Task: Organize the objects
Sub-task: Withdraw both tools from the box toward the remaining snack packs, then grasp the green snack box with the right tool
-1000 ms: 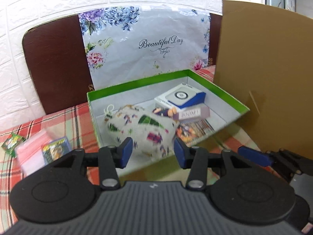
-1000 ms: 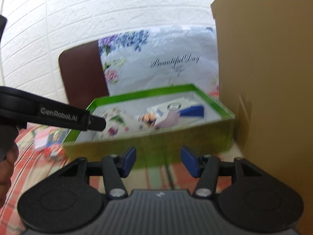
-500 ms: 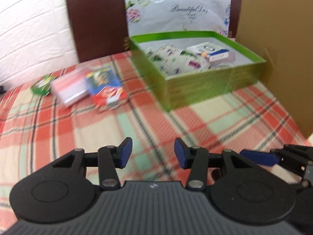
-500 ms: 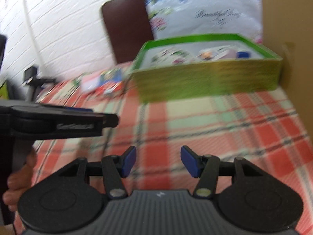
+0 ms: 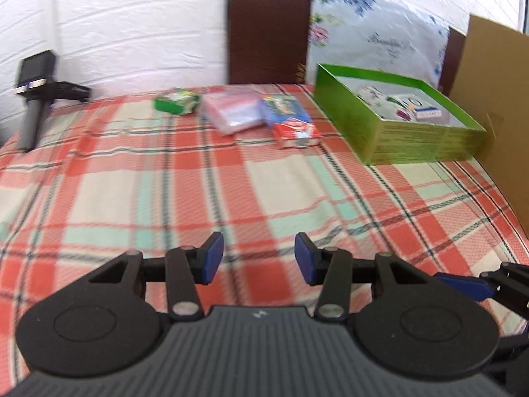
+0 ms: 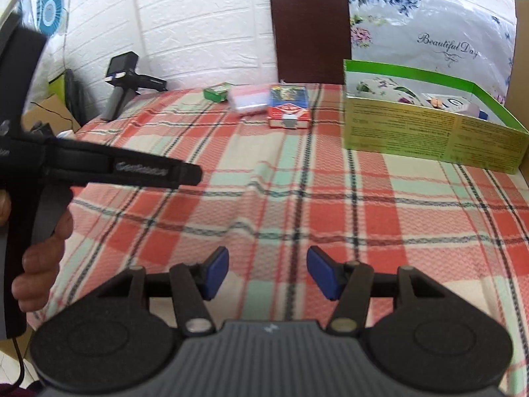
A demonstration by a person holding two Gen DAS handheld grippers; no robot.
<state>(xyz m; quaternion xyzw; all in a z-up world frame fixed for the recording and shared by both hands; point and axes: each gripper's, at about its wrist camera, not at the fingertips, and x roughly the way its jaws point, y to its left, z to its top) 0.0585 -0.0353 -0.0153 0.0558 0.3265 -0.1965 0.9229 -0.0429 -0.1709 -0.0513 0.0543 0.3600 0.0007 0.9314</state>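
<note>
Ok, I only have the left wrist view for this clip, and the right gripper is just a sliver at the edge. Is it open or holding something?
Observer: The right gripper is open and holds nothing; it is over the plaid cloth.
Operator: The writing on the floral bag behind the green box is blurred for me. Can you read it?
Observer: Yes, in the right wrist view the floral bag reads "Beautiful Day".
Operator: And what is holding the left gripper?
Observer: A bare left hand is wrapped around its handle, at the left edge of the right wrist view.
</note>
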